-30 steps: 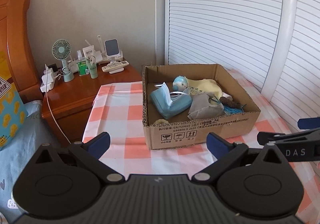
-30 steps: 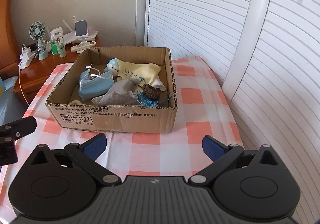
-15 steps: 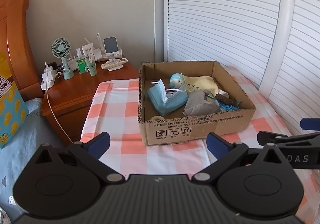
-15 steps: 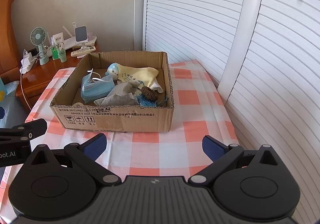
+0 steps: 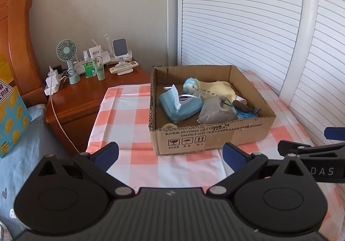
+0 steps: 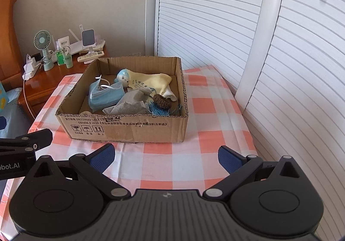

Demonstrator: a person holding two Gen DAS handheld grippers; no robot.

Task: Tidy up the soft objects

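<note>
An open cardboard box stands on the checked tablecloth. In it lie a blue face mask, a grey cloth, a yellow cloth, a small blue-headed toy and a brown knitted piece with blue tassels. My left gripper is open and empty, in front of the box's left part. My right gripper is open and empty, in front of the box's right part.
A wooden nightstand at the left carries a small fan, bottles, chargers and a cable. White louvered doors run along the right. A bed with blue bedding lies at the far left. The table has open cloth right of the box.
Both grippers have drawn back and away from the box, which now looks smaller and farther. Both stay open and empty.
</note>
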